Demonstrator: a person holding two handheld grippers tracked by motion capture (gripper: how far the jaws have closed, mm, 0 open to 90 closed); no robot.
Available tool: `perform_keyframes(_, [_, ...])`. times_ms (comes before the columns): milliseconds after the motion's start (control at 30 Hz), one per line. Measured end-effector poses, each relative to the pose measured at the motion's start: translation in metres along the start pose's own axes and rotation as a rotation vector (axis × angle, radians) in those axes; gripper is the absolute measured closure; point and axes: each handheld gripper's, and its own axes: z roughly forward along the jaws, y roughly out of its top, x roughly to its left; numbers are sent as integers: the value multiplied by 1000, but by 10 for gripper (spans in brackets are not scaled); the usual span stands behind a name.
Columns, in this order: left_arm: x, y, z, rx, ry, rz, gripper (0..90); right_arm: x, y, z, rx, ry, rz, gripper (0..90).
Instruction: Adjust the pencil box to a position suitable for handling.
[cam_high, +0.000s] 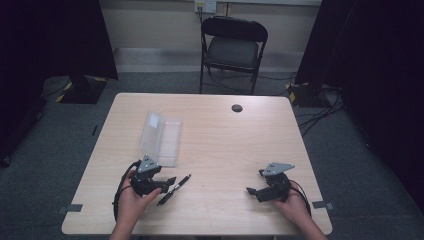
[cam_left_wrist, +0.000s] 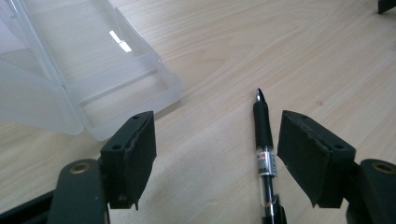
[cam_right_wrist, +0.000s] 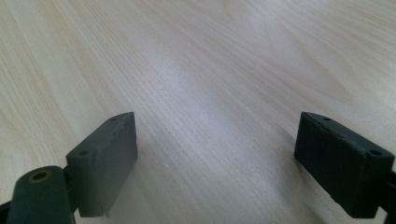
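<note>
A black pen (cam_high: 174, 189) with a clear barrel lies on the wooden table (cam_high: 225, 135) near the front left. My left gripper (cam_high: 167, 184) is open just over it; in the left gripper view the pen (cam_left_wrist: 264, 149) lies between the jaws, close to the right one, untouched, its tip pointing away. My left gripper (cam_left_wrist: 217, 158) holds nothing. A clear plastic case (cam_high: 161, 136) lies open beyond it, and the case (cam_left_wrist: 88, 70) looks empty. My right gripper (cam_high: 254, 191) stands open low over bare wood at the front right, and the right gripper (cam_right_wrist: 215, 158) has nothing between its jaws.
A small dark round disc (cam_high: 237, 108) sits near the table's far edge. A black folding chair (cam_high: 233, 47) stands behind the table. Cables (cam_high: 320, 112) trail on the floor at the right. Dark curtains hang on both sides.
</note>
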Motion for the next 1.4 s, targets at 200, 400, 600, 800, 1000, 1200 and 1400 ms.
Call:
perform_keyframes(200, [0, 8, 7, -4, -1, -3, 315, 0, 0, 0, 0, 0, 0, 123])
perform_keyframes(400, [1, 15, 15, -2, -9, -4, 318, 0, 0, 0, 0, 0, 0, 123])
perform_keyframes(600, [4, 18, 23, -2, -6, -22, 327, 0, 0, 0, 0, 0, 0, 123])
perform_keyframes(800, [8, 19, 27, 22, 12, -14, 333, 0, 0, 0, 0, 0, 1, 124])
perform_keyframes(1000, [9, 22, 31, 23, 15, -16, 337, 0, 0, 0, 0, 0, 1, 124])
perform_keyframes(1200, [10, 26, 36, 15, 16, -27, 347, 0, 0, 0, 0, 0, 0, 123])
perform_keyframes(1400, [9, 28, 43, 14, 23, -42, 385, 0, 0, 0, 0, 0, 0, 123])
